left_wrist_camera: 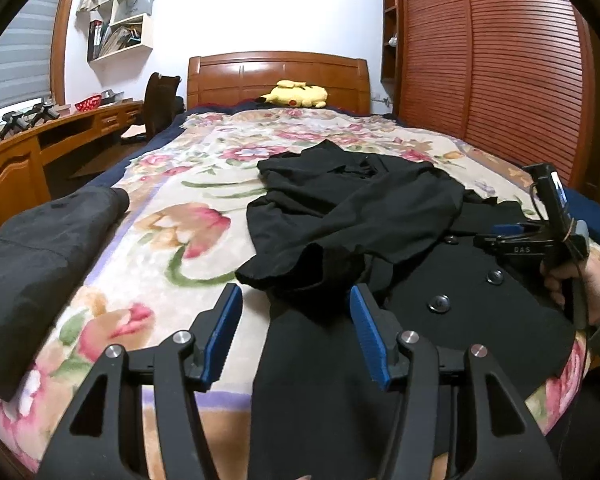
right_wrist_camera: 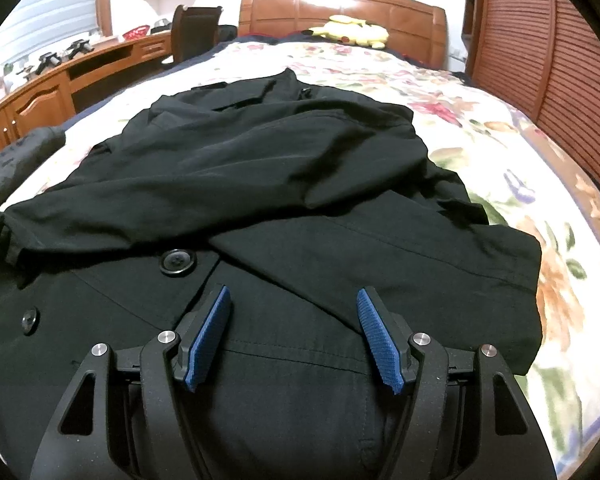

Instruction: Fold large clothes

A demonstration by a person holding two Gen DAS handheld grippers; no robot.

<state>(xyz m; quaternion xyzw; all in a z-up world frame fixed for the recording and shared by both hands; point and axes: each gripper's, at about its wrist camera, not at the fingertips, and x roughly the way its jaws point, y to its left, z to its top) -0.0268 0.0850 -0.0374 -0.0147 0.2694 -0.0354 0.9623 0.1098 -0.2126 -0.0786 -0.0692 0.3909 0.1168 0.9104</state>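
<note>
Near the bed's (left_wrist_camera: 204,184) foot edge lies a black coat (right_wrist_camera: 300,208), soft, heavy, limp. Both grippers, left (left_wrist_camera: 296,336) and right (right_wrist_camera: 294,336), have fingers wide, empty. Its hem corners look best to grasp.

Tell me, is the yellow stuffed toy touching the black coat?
Apart. The left wrist view shows the yellow stuffed toy up by the headboard, with flowery blanket between it and the black coat.

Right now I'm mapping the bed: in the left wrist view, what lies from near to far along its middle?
Open left gripper → black buttoned coat → floral blanket → yellow plush toy → wooden headboard.
</note>
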